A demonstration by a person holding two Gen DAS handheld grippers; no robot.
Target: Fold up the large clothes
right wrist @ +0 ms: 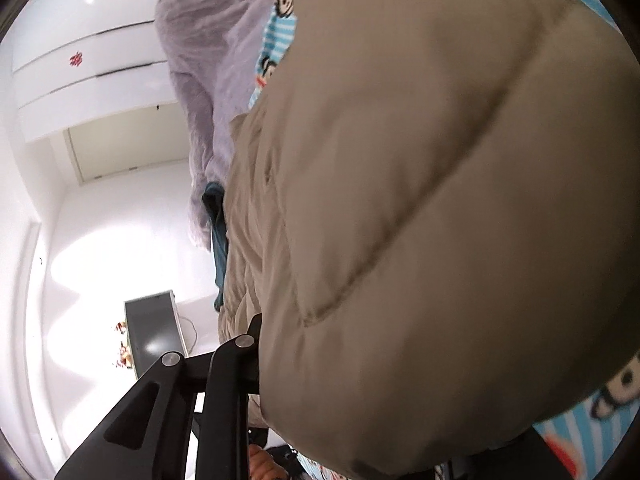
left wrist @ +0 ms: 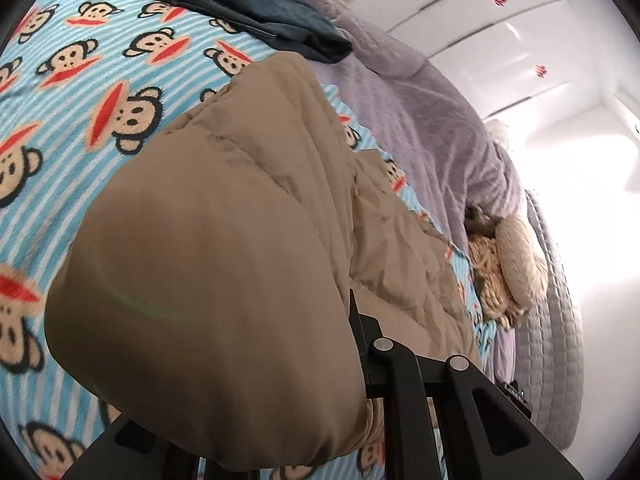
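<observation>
1. In the left wrist view, a blue striped blanket with a monkey-face print (left wrist: 80, 92) covers the bed, and a folded pair of dark jeans (left wrist: 248, 8) lies on it at the top.
2. The tan puffer jacket (left wrist: 224, 240) lies on this blanket, its long axis running from the lower left near the camera up and away toward the jeans, quilted seams crossing it.
3. The left gripper (left wrist: 356, 344) is clamped on a bulging fold of the jacket; only one black finger (left wrist: 362, 332) shows, the other hidden under the fabric.
4. Further right lie a grey fleece cover (left wrist: 420, 120), a cream plush toy (left wrist: 516, 264), then white cabinet doors (left wrist: 500, 32).
5. In the right wrist view, a white wall and a dark monitor (right wrist: 154, 332) sit at left.
6. The right gripper (right wrist: 256, 340) pinches the jacket (right wrist: 440, 220) too, one finger (right wrist: 250, 334) pressed against the padded edge, which fills the right side.
</observation>
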